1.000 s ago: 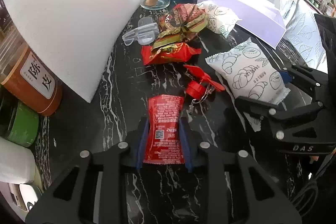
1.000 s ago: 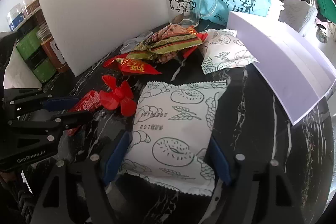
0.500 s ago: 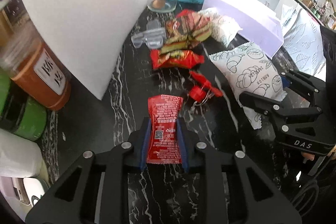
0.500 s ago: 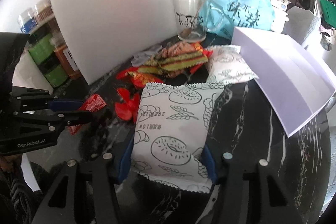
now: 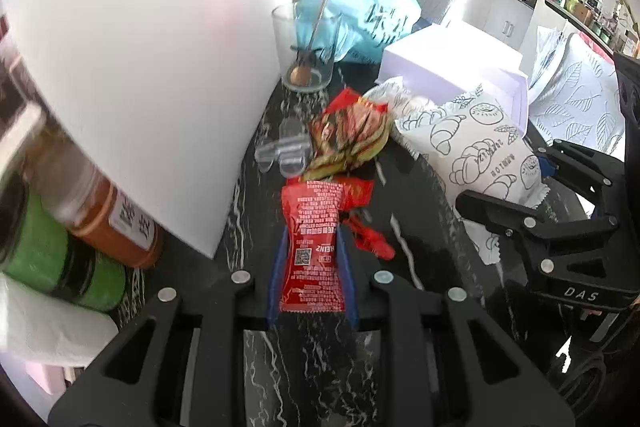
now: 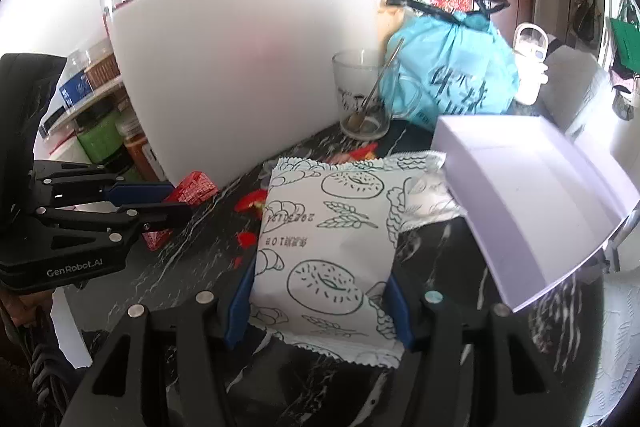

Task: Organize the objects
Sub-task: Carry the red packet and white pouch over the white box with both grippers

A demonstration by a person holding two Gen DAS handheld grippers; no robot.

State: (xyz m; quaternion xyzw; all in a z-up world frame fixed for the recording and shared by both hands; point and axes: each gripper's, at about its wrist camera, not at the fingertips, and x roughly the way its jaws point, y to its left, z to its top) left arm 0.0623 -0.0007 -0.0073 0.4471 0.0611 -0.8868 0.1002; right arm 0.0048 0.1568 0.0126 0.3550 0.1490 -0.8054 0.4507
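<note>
Left gripper [image 5: 312, 267]: jaws clamped on the red ketchup sachet [image 5: 314, 247], held above the tabletop [image 5: 320, 367]. Right gripper [image 6: 320, 301]: jaws part-open, gripping the white bread packet [image 6: 324, 247] by its edges. The slack packet could slip or snag the purple box [image 6: 532, 203] just beside it.

Left gripper [image 5: 310, 267], right gripper [image 6: 318, 301]: fingers clamped.

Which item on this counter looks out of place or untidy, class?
The snack wrappers lie crumpled in a loose heap on the dark counter, beside a red clip. A spoon leans in the glass. Nothing looks spilled.
</note>
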